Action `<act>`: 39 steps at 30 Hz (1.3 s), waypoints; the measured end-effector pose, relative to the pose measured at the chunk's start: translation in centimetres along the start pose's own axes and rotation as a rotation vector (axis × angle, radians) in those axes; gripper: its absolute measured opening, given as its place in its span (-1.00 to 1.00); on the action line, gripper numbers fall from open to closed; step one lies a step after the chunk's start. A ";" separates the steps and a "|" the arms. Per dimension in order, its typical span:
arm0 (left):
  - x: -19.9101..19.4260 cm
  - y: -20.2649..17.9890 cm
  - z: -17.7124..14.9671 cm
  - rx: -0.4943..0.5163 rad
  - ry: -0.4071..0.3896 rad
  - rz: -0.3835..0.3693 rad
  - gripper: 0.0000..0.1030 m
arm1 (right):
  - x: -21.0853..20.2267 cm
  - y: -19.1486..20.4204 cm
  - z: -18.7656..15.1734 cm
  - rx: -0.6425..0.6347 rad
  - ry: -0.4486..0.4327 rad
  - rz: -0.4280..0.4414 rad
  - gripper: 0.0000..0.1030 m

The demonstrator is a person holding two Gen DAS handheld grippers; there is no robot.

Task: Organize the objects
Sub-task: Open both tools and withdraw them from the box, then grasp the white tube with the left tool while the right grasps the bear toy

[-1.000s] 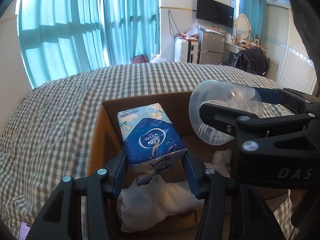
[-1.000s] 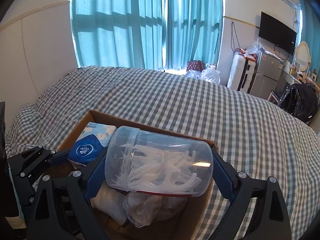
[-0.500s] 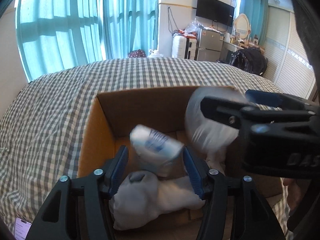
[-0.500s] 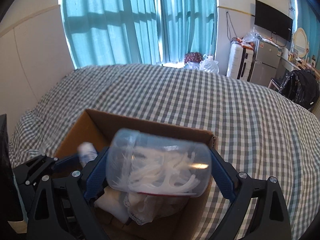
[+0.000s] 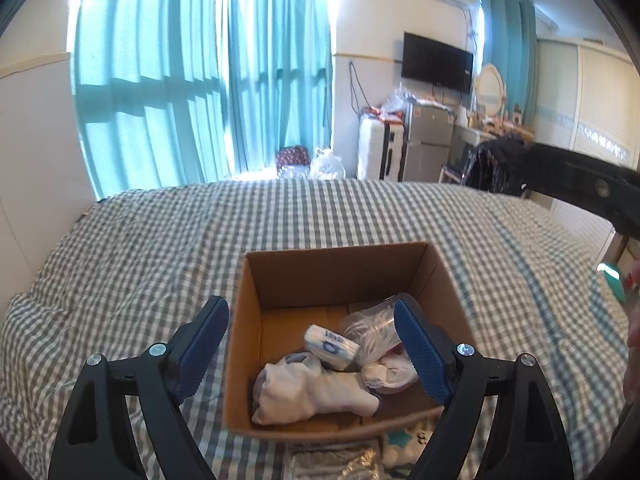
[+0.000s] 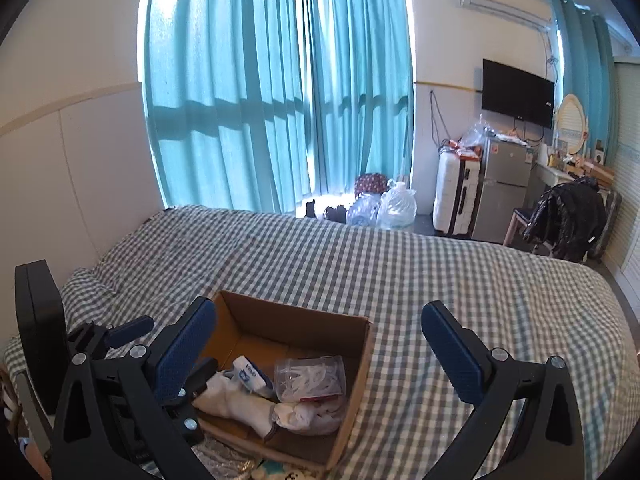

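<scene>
The left gripper (image 5: 312, 344) has its blue-padded fingers (image 5: 202, 340) spread wide and empty; they have just been opening, and nothing sits between the pads, which hang above the near part of the cardboard box (image 5: 340, 268). The right gripper (image 6: 332, 354) is likewise released, its fingers (image 6: 454, 354) having just widened a little more, with only bedding and the box's right edge showing between them.

Just below the box's near wall, at the bottom edge of the left wrist view, lie a silvery packet (image 5: 332, 466) and a patterned white cloth item (image 5: 408, 444) on the bed (image 5: 160, 248).

The box stands open-topped on the gray-and-white checked bed cover. Inside, nearest the camera, lies a bundle of white socks (image 5: 308, 390). Beside and partly over it rests the blue-and-white tissue pack (image 5: 330, 346), tilted on its side. To its right lies the clear plastic jar of floss picks (image 6: 310, 376), also on its side, touching the tissue pack and resting on a white lacy cloth (image 6: 308, 416). The far half of the box floor is bare cardboard.

Around the box the bed is open on the left, right and far sides. Beyond the bed's far edge hang teal curtains (image 6: 276, 92), with a white suitcase (image 6: 454, 200) and a small fridge (image 6: 504, 192) against the wall.
</scene>
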State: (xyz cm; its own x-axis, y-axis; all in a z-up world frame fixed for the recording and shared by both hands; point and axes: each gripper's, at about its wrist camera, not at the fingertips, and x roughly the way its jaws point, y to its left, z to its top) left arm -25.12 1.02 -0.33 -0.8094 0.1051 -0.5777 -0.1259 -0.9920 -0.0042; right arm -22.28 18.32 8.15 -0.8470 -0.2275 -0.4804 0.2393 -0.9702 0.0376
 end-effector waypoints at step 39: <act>-7.8 2.1 -14.7 -0.073 0.103 0.160 0.81 | -5.4 1.3 -17.8 -0.035 0.213 -0.021 1.00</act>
State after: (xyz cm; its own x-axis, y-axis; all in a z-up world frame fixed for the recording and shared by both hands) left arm -10.63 -2.94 -7.77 -0.7522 -0.0586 -0.6563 0.0446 -0.9983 0.0380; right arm -8.99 19.76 -4.80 -0.7337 -0.1809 -0.6549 0.2421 -0.9702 -0.0032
